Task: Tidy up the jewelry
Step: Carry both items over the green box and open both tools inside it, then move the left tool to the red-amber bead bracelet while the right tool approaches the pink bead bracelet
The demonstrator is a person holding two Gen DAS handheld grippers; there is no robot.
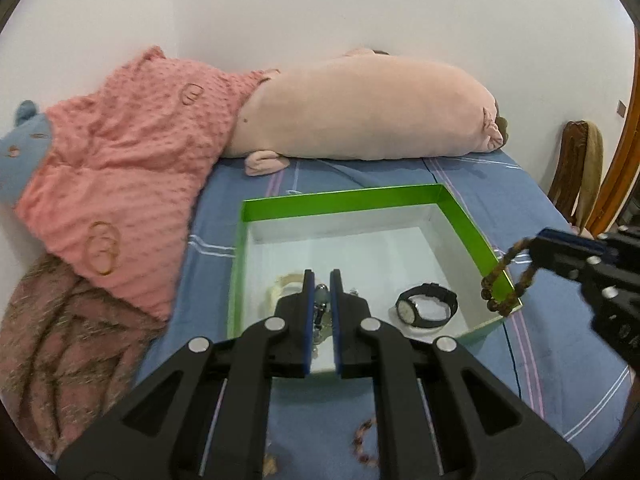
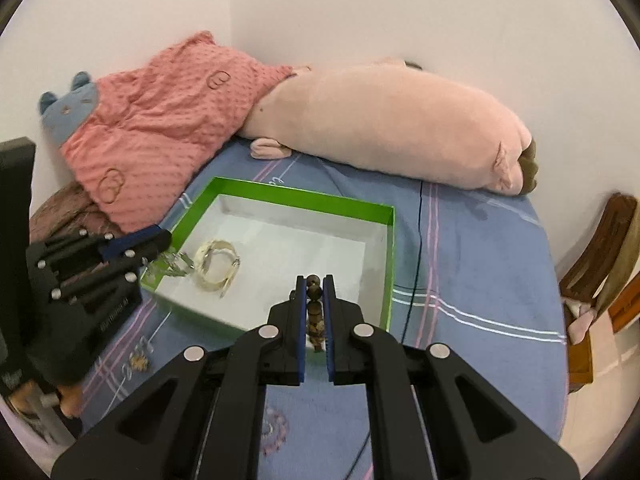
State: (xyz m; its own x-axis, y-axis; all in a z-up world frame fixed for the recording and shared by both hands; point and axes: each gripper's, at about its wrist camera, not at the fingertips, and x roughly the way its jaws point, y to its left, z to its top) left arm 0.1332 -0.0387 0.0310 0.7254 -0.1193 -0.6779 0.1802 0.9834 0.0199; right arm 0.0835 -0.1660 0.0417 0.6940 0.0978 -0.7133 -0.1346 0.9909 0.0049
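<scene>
Clamped in the right gripper (image 2: 313, 296), the brown bead bracelet (image 1: 505, 280) could snag the green box (image 1: 460, 216) wall, while the left gripper (image 1: 322, 292) pinches a silvery piece (image 1: 321, 300).

Right gripper (image 2: 313, 280) jaws pinching brown bead bracelet (image 2: 314, 320), apparently above green box (image 2: 280, 194)

Box (image 1: 464, 216) is bright green outside, white inside. Bedsheet (image 2: 460, 264) is blue with thin pink and white stripes. Blanket (image 1: 120, 168) is salmon pink with a raised dot texture, pig plushie (image 2: 392, 128) pale pink. Watch (image 1: 427, 310) is black, bead bracelet (image 1: 505, 280) brown.
</scene>
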